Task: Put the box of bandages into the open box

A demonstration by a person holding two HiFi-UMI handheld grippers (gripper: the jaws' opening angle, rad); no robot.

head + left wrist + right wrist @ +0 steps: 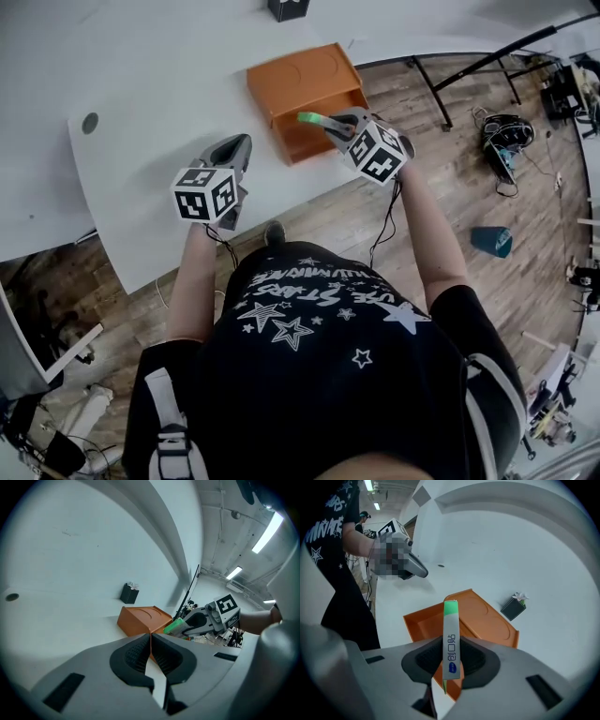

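Note:
A flat white bandage box (pixel 451 644) with a green end stands on edge between the jaws of my right gripper (pixel 451 660), which is shut on it. In the head view the box (pixel 317 120) pokes out over the tray part of the open orange box (pixel 302 89), with the right gripper (pixel 339 127) just above that tray. The orange box (pixel 483 620) lies on the white table with its lid folded back. My left gripper (pixel 236 159) hovers left of the orange box, jaws shut and empty (pixel 151 656). The left gripper view shows the orange box (pixel 140 619) and the green end (pixel 173 626).
A small dark holder (pixel 289 8) stands at the table's far edge, behind the orange box. A round grommet hole (pixel 90 123) sits at the table's left. The table's near edge (pixel 281 216) runs below both grippers. Cables and gear lie on the wooden floor at right.

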